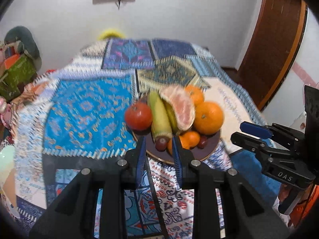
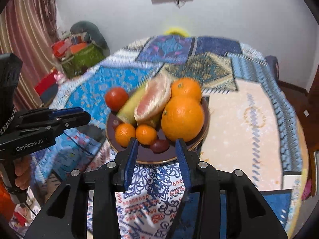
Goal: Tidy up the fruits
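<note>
A dark plate [image 1: 207, 151] with a gold rim stands on the patchwork-covered table and holds the fruit. On it lie a red tomato [image 1: 138, 115], a green-yellow banana [image 1: 159, 115], a pink pomelo wedge [image 2: 153, 101], a large orange [image 2: 182, 117], a second orange [image 2: 186, 88] behind it, two small mandarins [image 2: 125, 134] and dark grapes [image 2: 159, 145]. My left gripper [image 1: 158, 149] hovers over the plate's near rim, shut, with nothing held. My right gripper [image 2: 157, 153] hangs at the same rim, open and empty. Each gripper also shows in the other's view, at the side.
The patterned cloth [image 2: 239, 119] covers a round table whose edge curves away on the right. A green box [image 2: 83, 59] with clutter stands beyond the table on the left. A pale green cup [image 1: 6, 155] sits at the left edge. A wooden door [image 1: 275, 39] is at the right.
</note>
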Motion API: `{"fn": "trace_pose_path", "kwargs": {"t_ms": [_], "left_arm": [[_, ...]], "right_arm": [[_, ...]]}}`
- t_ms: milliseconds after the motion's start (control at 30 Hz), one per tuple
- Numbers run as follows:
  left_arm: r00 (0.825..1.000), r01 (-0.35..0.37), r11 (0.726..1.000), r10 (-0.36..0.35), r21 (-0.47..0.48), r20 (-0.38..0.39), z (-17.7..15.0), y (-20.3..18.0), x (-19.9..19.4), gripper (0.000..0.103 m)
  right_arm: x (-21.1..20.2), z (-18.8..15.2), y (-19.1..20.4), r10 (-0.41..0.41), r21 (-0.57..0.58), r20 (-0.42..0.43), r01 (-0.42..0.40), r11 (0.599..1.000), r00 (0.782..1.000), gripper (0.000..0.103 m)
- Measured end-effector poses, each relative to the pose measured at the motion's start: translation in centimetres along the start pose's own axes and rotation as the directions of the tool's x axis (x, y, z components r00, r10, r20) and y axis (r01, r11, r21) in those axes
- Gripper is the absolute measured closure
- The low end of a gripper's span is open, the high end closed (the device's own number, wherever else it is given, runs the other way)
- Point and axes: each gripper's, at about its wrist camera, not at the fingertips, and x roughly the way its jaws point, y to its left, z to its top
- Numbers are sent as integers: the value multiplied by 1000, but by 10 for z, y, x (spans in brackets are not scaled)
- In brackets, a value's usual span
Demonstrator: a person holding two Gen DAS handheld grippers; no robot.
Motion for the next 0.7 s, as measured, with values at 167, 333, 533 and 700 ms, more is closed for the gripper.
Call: {"fn": "trace_pose_path", "kwargs": {"t_ms": [167, 333, 533, 700], "left_arm": [[990, -29, 1000, 29, -2, 137, 7, -13, -62, 77], [958, -55, 998, 46, 25, 284, 7, -33, -131, 77], [906, -82, 996, 60, 35, 420, -6, -57, -200, 77], [864, -86, 995, 53, 42, 500, -18, -70, -241, 68]], "right_arm": [[-56, 10, 9, -20, -2, 118, 21, 1000, 993, 67], [-120, 19, 22, -17, 1, 250, 18, 1000, 968, 67], [-193, 16, 51, -30, -30, 412, 47, 998, 911, 67], [-237, 4, 72, -11, -46, 502, 39, 998, 865, 67]]}}
